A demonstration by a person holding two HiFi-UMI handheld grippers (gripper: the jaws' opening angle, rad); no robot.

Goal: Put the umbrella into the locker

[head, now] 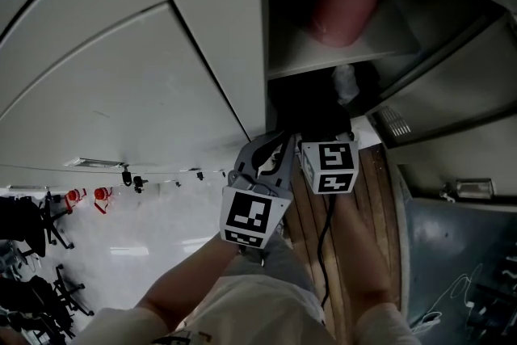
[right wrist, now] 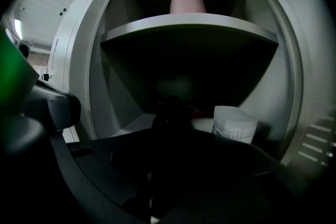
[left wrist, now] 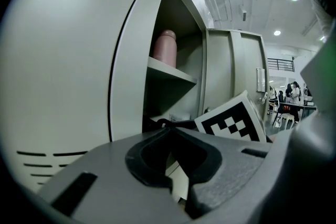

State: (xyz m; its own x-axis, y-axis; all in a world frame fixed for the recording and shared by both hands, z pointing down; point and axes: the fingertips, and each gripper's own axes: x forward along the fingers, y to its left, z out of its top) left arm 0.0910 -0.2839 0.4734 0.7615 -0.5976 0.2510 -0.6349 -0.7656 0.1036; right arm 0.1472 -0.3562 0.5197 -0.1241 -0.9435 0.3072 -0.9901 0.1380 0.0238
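The open locker (head: 339, 52) fills the upper right of the head view, with a shelf (right wrist: 189, 26) across it. My right gripper (right wrist: 168, 136) reaches into the lower compartment, shut on the black umbrella (right wrist: 170, 113), whose far end lies inside the dark space (head: 311, 105). Only the marker cube of the right gripper (head: 323, 137) shows in the head view; its jaws are lost in shadow. My left gripper (head: 275, 149) hovers just left of the opening, jaws shut with tips together (left wrist: 171, 131). A thin black loop (left wrist: 157, 123) shows just beyond them.
A pink bottle (right wrist: 187, 0) stands on the upper shelf (left wrist: 165, 49). A white ribbed container (right wrist: 234, 123) sits at the lower compartment's right. The locker door (head: 452, 93) hangs open on the right. Closed locker fronts (head: 121, 85) lie to the left, chairs (head: 32, 230) beyond.
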